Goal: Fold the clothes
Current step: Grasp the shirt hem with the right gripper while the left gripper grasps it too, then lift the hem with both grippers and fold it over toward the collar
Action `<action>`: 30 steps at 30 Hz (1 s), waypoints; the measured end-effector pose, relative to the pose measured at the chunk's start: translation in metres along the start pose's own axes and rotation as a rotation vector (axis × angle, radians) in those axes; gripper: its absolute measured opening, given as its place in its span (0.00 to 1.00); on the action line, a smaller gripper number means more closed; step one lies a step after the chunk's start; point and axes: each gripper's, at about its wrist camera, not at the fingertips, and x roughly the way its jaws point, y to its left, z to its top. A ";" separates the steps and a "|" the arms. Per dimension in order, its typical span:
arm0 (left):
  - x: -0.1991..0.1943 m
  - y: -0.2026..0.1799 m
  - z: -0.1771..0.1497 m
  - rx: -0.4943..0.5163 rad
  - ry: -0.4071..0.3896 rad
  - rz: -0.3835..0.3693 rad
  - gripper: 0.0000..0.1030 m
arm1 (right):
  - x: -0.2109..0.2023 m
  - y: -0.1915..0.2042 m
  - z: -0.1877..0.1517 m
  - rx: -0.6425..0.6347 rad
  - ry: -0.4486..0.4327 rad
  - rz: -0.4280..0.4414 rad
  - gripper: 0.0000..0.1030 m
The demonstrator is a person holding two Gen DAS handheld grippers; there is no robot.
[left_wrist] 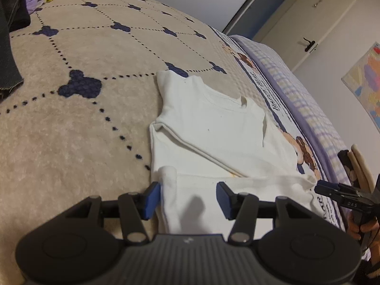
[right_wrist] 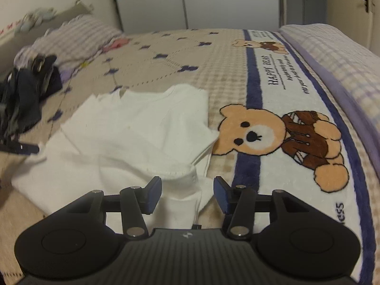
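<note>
Lying on the beige plush bed blanket [left_wrist: 78,128] with its navy dotted diamonds, the white cotton T-shirt [left_wrist: 213,128] was partly folded, collar away from the person and sleeves turned in, its near hem doubled over toward the collar. Relative to that shirt, the left gripper [left_wrist: 188,199] hovered over the near left corner, its blue-padded jaws standing about half open with the rolled edge of the cloth between them but neither pad pressing on it, so it held nothing. The right gripper [right_wrist: 187,196] sat at the shirt's near right corner, jaws likewise parted to roughly the middle of their reach, the bunched hem lying loose between them and gripped by neither pad. In the left wrist view the right gripper's black body showed at the shirt's right edge, with a hand [left_wrist: 362,225] wrapped round its handle. Just right of the shirt lay the blanket's brown cartoon teddy bear [right_wrist: 280,140]. Beyond the shirt, to its left, a heap of dark clothes [right_wrist: 26,95] rested, well apart from it.
</note>
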 end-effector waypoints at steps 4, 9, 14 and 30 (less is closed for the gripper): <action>0.004 -0.003 -0.003 0.020 -0.006 0.023 0.44 | 0.016 0.007 0.000 -0.040 0.015 -0.020 0.50; 0.002 -0.012 -0.006 0.071 -0.044 0.070 0.21 | 0.020 0.018 0.000 -0.077 -0.004 -0.045 0.30; -0.006 -0.019 -0.008 0.110 -0.098 0.119 0.07 | 0.016 0.017 0.001 -0.065 -0.031 -0.081 0.09; 0.008 -0.046 0.003 0.249 -0.308 0.268 0.06 | 0.023 0.024 0.017 -0.013 -0.194 -0.259 0.07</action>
